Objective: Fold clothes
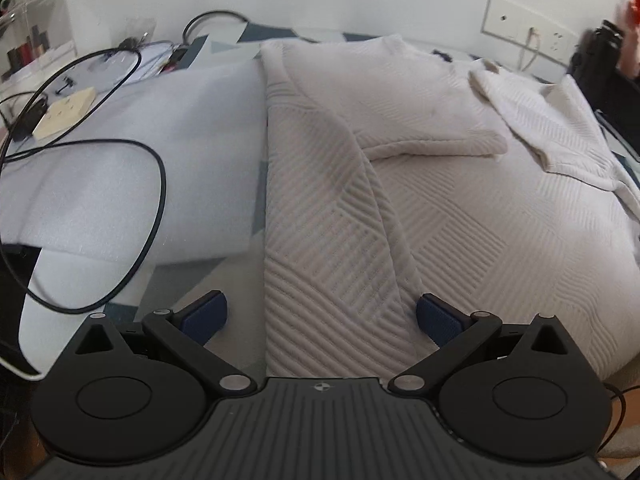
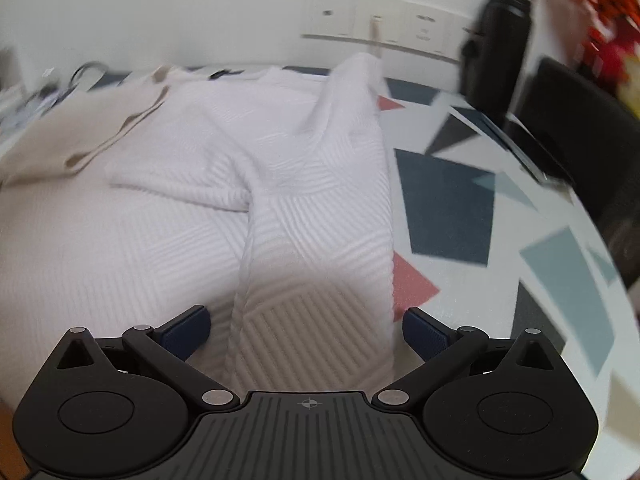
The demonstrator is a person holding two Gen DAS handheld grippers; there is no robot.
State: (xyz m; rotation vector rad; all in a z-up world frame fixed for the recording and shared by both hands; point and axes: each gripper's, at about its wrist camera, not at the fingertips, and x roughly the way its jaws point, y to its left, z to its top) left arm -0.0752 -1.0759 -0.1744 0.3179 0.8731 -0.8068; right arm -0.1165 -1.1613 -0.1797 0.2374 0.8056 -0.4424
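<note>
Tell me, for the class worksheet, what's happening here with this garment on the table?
A person holding a two-finger gripper in each hand is folding a cream, rib-textured knit sweater spread on a table with a geometric-patterned top. Both side panels and sleeves are already folded inward over the body. The left gripper and right gripper are each open, hovering at the sweater's near hem and gripping nothing. A looped black cable lies on white foam sheet to the left.
</note>
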